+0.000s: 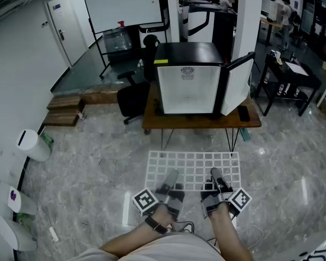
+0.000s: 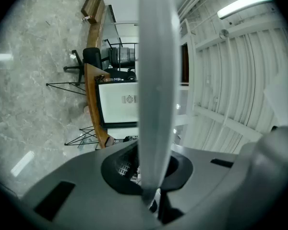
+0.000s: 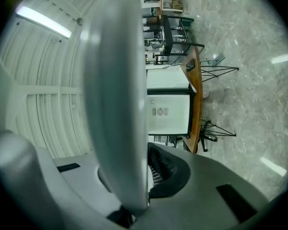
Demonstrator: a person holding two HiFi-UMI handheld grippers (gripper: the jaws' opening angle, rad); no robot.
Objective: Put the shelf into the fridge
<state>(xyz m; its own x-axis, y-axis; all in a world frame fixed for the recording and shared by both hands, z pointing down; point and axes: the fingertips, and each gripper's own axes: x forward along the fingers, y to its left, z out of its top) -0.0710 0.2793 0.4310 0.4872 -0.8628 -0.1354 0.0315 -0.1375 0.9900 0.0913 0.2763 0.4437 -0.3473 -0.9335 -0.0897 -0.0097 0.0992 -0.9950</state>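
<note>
Head view: a white wire-grid shelf (image 1: 194, 165) was held flat above the grey marble-pattern floor (image 1: 98, 156), well short of the small black fridge with a washed-out white interior (image 1: 187, 80). The fridge was seen on a brown wooden table (image 1: 201, 122), with its door (image 1: 238, 86) swung open to the right. The shelf's near edge was covered by the left gripper (image 1: 171, 179) and the right gripper (image 1: 215, 178). Both forearms were cut off at the bottom edge. Nothing inside the fridge could be made out.

Left gripper view: the jaws were seen clamped on the shelf edge. The shelf was reduced to a blurred pale vertical bar, with only a scrap of grid visible at the pads.

Right gripper view: same picture, jaws closed on the shelf, bar blurred, fridge partly hidden behind it.
</note>
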